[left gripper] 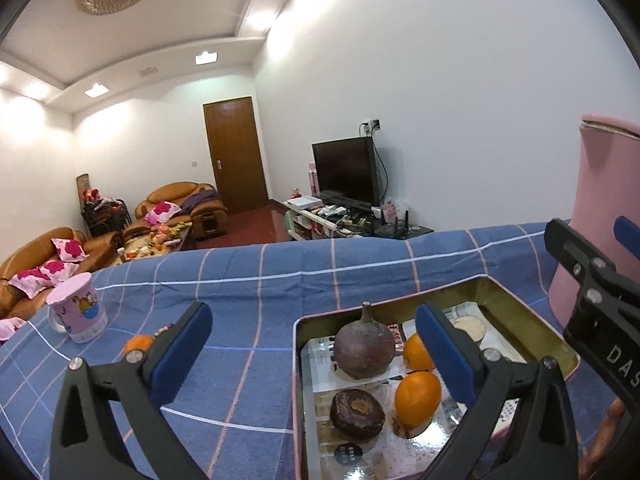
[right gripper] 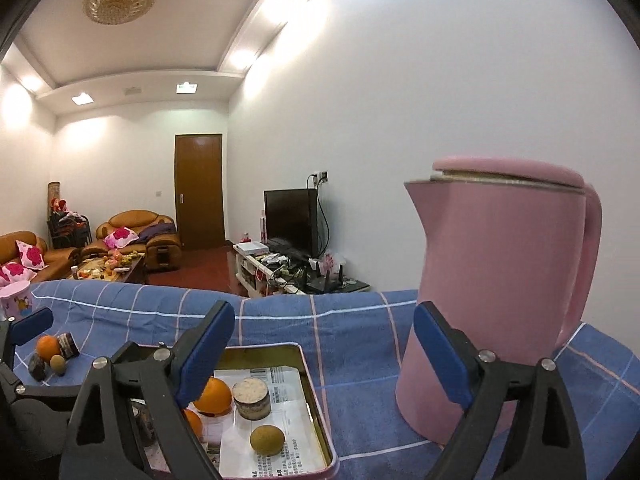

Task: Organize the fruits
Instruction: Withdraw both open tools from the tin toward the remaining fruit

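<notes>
A gold metal tray [left gripper: 520, 306] lined with printed paper rests on the blue checked cloth. It holds a round purple fruit [left gripper: 364, 350], a dark flattened fruit [left gripper: 357, 408] and two oranges [left gripper: 418, 398]. My left gripper [left gripper: 314, 346] hovers open over the tray's left edge, with nothing between its pads. My right gripper [right gripper: 322, 354] is open too, above the tray's right rim [right gripper: 316, 400], and holds nothing. Below it lie an orange [right gripper: 214, 396], a small round jar [right gripper: 251, 398] and a brownish-green fruit [right gripper: 267, 440]. Left of the tray, an orange [right gripper: 48, 346] and small dark pieces [right gripper: 38, 366] lie on the cloth.
A tall pink kettle [right gripper: 496, 280] stands just right of the tray, close to my right gripper's right finger. A pink cup [left gripper: 78, 308] stands at the table's far left. Beyond the table edge are sofas, a door and a television.
</notes>
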A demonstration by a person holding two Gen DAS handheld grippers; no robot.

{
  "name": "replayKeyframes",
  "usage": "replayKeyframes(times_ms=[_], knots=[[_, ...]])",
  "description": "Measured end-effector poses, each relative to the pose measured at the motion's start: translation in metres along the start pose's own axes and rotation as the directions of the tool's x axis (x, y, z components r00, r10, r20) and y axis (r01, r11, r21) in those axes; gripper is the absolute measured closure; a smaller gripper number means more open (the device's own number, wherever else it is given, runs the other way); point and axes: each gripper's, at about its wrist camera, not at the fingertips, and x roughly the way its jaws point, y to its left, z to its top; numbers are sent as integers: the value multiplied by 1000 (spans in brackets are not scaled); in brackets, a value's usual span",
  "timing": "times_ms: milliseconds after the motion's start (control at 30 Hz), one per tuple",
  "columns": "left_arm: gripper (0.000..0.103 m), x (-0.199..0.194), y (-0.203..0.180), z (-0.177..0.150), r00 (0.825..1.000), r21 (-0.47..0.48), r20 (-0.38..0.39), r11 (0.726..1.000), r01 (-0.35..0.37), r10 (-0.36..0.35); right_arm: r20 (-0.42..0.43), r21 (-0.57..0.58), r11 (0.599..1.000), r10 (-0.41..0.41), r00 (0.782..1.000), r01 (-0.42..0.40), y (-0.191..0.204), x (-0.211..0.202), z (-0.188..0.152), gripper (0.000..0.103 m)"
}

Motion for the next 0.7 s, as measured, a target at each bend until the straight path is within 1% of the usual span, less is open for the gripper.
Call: replayKeyframes(times_ms=[133,267,400,467,567,700], knots=[[0,-4,-2,0,1000,14,20,1000,-14,14,-28,42,999,4,1000,-3,-6,3,-3,11],[0,-7,-5,-1,1000,28,27,1000,-9,8,-37,52,999,4,999,-2,-9,2,-5,11],[0,-7,-6,-1,1000,40,20,999,-5,4,-106,69,998,24,994,-16,-8,7,-10,11],[0,-8,-5,-1,1000,41,19,999,4,-5,-122,67,998,23,992,-15,-7,8,-11,11],[0,-9,-1,-3,1000,33,12,999,9,-9,-154,81,996,44,987,-32,-7,11,-13,11],[0,-9,10,-5,1000,24,-2,1000,-3,4,-200,82,996,52,978,-36,-3,14,-17,11]])
